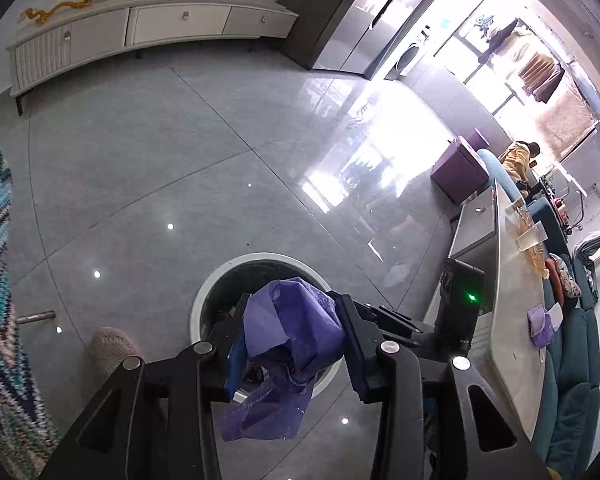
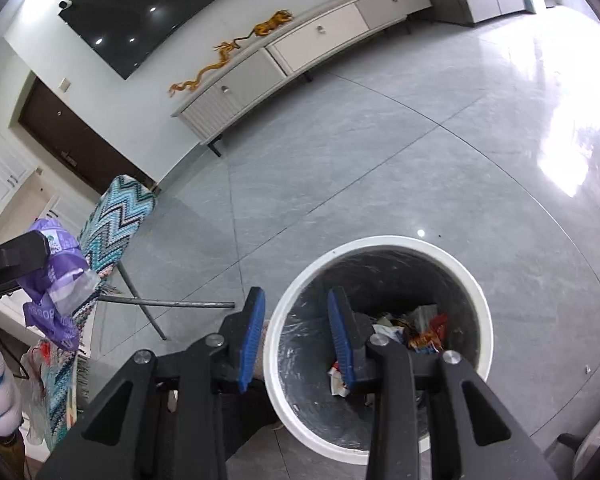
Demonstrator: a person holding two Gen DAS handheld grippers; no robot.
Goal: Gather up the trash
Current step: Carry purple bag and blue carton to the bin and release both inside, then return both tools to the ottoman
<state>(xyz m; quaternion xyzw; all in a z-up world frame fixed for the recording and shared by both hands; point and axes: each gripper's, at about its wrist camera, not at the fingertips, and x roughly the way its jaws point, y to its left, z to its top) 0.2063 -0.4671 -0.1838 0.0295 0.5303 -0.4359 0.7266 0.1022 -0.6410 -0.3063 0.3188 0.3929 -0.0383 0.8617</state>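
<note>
My left gripper (image 1: 292, 344) is shut on a crumpled purple plastic wrapper (image 1: 292, 340) and holds it above the white round trash bin (image 1: 198, 300) on the floor. In the right wrist view the wrapper (image 2: 56, 276) hangs from the left gripper at the far left. My right gripper (image 2: 296, 336) is open and empty, right over the near rim of the bin (image 2: 480, 300). The bin is lined with a dark bag and holds several snack wrappers (image 2: 424, 332). Another purple wrapper (image 1: 540, 322) lies on the table (image 1: 512, 280) at the right.
A chair with a zigzag knitted cover (image 2: 112, 228) stands left of the bin, its metal legs (image 2: 168, 302) on the grey tile floor. A white TV cabinet (image 1: 140, 28) runs along the far wall. Teal sofa (image 1: 572, 360) and purple stools (image 1: 460, 168) sit at right.
</note>
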